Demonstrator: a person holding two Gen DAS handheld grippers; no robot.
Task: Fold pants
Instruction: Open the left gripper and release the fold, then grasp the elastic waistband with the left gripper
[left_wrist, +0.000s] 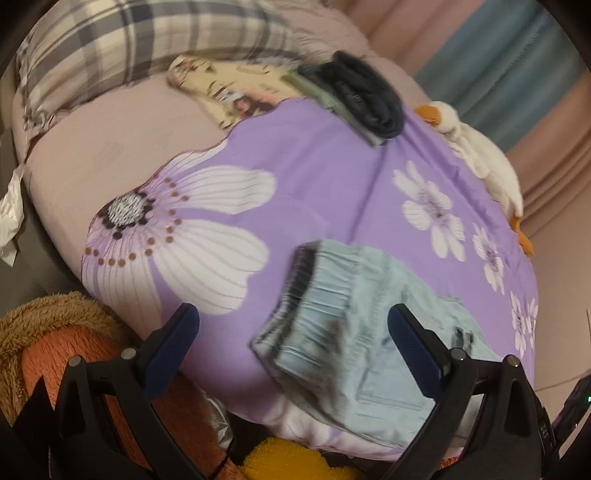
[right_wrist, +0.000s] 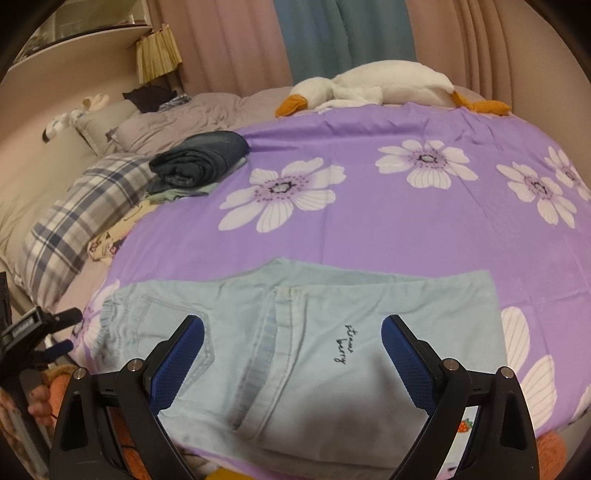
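Note:
Light blue denim pants (right_wrist: 317, 343) lie folded flat on the purple flowered bedspread (right_wrist: 369, 221) near its front edge. In the left wrist view the pants (left_wrist: 354, 332) show their elastic waistband end. My left gripper (left_wrist: 291, 325) is open and empty, hovering above the waistband. My right gripper (right_wrist: 291, 332) is open and empty, just above the middle of the pants. The left gripper also shows at the left edge of the right wrist view (right_wrist: 55, 332).
A stack of dark folded clothes (right_wrist: 199, 158) sits at the far left of the bedspread. A white plush goose (right_wrist: 388, 88) lies along the far edge. Plaid pillows (right_wrist: 81, 210) are at the left. Orange and brown plush items (left_wrist: 55, 343) lie beside the bed's front edge.

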